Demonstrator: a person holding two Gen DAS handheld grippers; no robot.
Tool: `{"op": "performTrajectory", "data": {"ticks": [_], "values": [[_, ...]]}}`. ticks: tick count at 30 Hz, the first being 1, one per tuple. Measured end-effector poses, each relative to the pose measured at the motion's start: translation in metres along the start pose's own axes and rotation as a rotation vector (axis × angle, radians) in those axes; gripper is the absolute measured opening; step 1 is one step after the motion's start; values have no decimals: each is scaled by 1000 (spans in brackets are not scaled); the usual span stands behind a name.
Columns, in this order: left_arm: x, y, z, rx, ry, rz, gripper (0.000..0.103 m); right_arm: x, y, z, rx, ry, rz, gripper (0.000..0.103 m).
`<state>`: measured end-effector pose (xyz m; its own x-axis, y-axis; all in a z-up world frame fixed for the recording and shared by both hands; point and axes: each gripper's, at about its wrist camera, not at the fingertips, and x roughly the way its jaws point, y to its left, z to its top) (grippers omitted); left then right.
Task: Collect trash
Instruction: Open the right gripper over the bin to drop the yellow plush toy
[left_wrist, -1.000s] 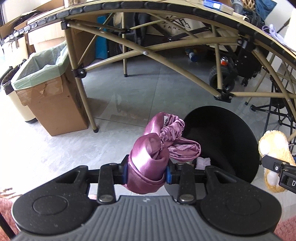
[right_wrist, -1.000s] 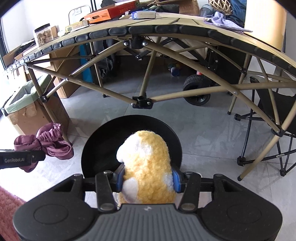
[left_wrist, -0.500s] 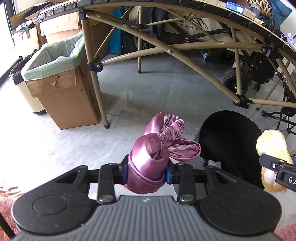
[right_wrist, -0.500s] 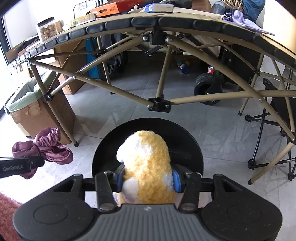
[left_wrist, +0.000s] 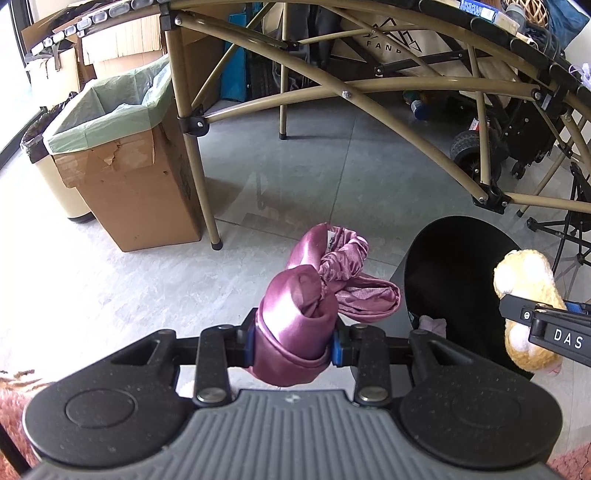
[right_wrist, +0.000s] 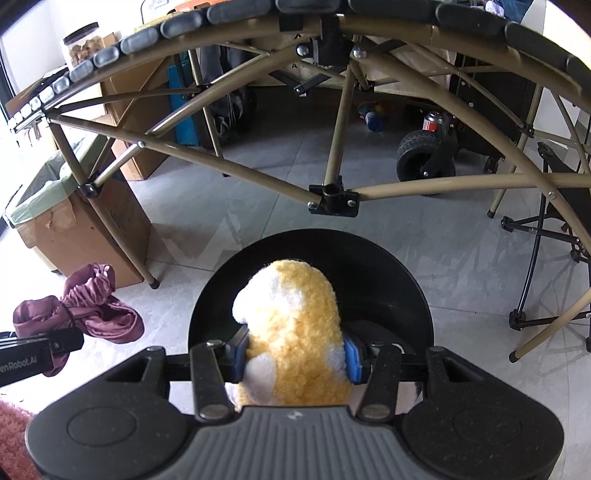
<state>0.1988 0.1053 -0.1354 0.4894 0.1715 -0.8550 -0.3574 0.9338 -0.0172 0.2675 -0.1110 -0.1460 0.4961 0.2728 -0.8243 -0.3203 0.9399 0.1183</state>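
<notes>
My left gripper is shut on a pink satin cloth bundle, held above the floor left of a round black bin. The bundle also shows in the right wrist view. My right gripper is shut on a fluffy yellow and white plush, held over the black bin's opening. The plush also shows at the right edge of the left wrist view. A small pale scrap lies inside the black bin.
A cardboard box lined with a green bag stands at the left, with a cream bin beside it. A tan folding table frame arches overhead with legs on the floor. A folding chair stands at the right. A pink rug edge is below.
Both grippers have moved forward and lower toward the table frame and the black bin, each still holding its item. The cardboard box looks nearer in the left wrist view.
</notes>
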Motion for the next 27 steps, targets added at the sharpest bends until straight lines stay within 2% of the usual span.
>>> {"op": "performTrajectory", "data": {"ticks": [4, 8, 10, 12, 27], "values": [[0, 0, -1, 4, 0, -4, 36, 4, -3, 0, 15, 20, 8, 50], [0, 0, -1, 6, 2, -4, 36, 6, -6, 0, 44, 34, 13, 60], [0, 0, -1, 8, 2, -5, 36, 6, -8, 0, 59, 35, -2, 86], [0, -1, -1, 10, 1, -5, 36, 7, -10, 0, 69, 47, -31, 102], [0, -2, -2, 17, 1, -8, 36, 6, -19, -4, 83, 48, -54, 103]]}}
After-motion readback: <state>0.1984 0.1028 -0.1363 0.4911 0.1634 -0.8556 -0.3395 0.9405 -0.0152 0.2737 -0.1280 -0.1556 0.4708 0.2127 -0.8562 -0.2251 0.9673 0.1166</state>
